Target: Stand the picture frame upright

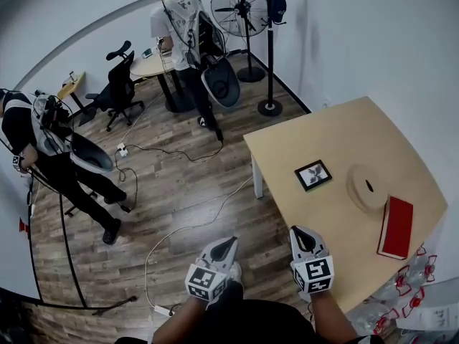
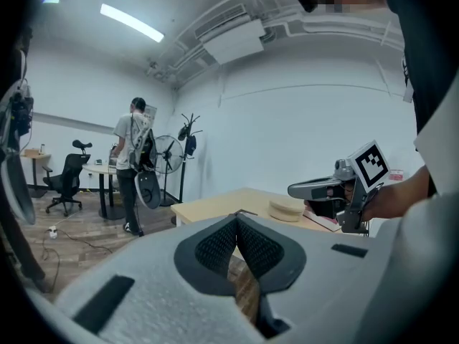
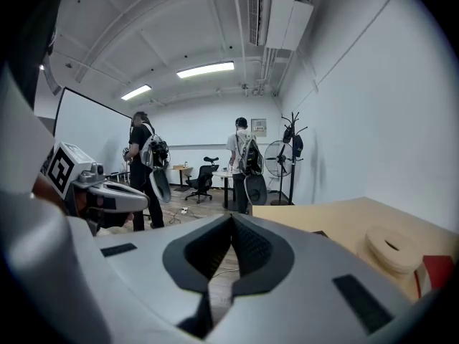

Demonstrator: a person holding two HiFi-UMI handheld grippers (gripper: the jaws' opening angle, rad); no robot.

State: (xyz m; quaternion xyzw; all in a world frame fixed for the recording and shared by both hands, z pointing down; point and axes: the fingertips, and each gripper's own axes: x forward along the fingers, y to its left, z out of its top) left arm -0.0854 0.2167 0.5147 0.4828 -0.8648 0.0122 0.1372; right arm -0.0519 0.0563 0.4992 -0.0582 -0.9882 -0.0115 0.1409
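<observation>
The picture frame, black-edged with a leaf print, lies flat on the light wooden table. Both grippers hover well short of it, near my body. My left gripper is over the floor to the left of the table, jaws shut with nothing between them. My right gripper is above the table's near edge, also shut and empty. In the left gripper view the pads meet at the tip, and the right gripper shows at the right. The right gripper view shows its own closed tips.
A round flat wooden ring and a red book lie right of the frame. Clear plastic bags sit at the table's near right corner. Two people, a fan, an office chair and floor cables are to the left.
</observation>
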